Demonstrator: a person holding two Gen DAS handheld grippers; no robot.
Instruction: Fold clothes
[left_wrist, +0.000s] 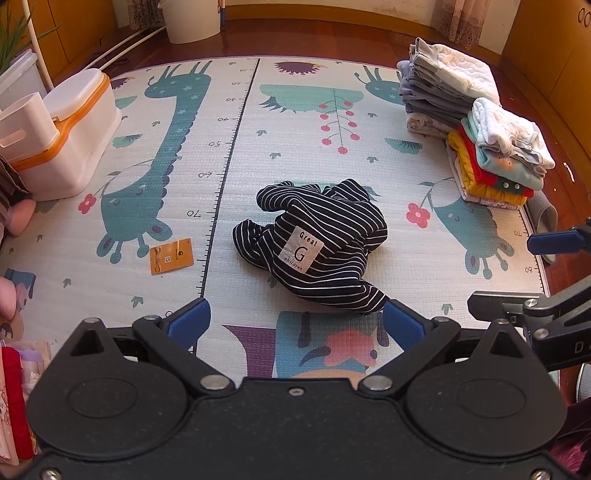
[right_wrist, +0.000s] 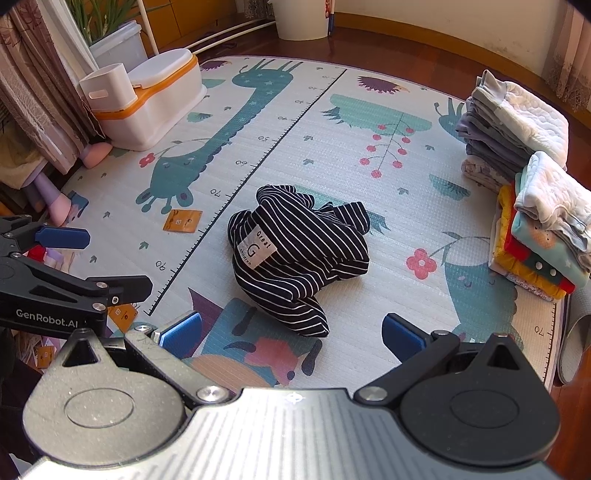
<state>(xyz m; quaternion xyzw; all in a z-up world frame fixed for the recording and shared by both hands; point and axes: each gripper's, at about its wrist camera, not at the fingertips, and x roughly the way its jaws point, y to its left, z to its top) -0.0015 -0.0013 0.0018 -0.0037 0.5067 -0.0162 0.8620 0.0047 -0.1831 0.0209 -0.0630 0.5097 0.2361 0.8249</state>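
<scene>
A dark navy garment with thin white stripes (left_wrist: 317, 247) lies crumpled in the middle of the play mat (left_wrist: 229, 184), a white "Great G children" patch facing up. My left gripper (left_wrist: 295, 321) hovers just short of its near edge, open, nothing between the blue pads. The same striped garment (right_wrist: 295, 254) shows in the right wrist view. My right gripper (right_wrist: 291, 332) is open too, its blue pads either side of the garment's near tip without touching it. Each gripper appears at the other view's edge.
Two stacks of folded clothes (left_wrist: 476, 125) stand at the mat's right edge, with a grey slipper (right_wrist: 572, 343) beside them. A white and orange bin (left_wrist: 70, 136) sits at the left. A small orange card (left_wrist: 171, 255) lies on the mat. Wooden floor surrounds the mat.
</scene>
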